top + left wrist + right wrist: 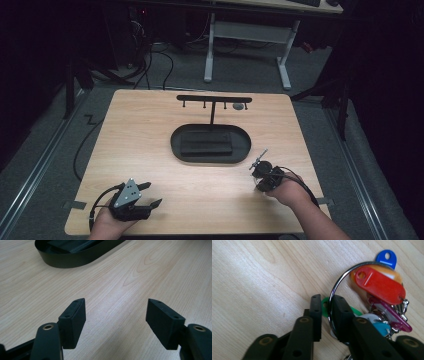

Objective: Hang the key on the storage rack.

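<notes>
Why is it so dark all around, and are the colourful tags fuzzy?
High view: only the table is lit, the room around it dim. Right gripper view: the red tag is slightly blurred. Left gripper view: bright wood, the black tray soft.

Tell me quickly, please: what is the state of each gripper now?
Left gripper: open, holding nothing, above the table.
Right gripper: shut on the key ring with coloured tags.

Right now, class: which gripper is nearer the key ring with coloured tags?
Right. The right gripper is shut on the key ring; the left gripper rests open, far across the table.
</notes>
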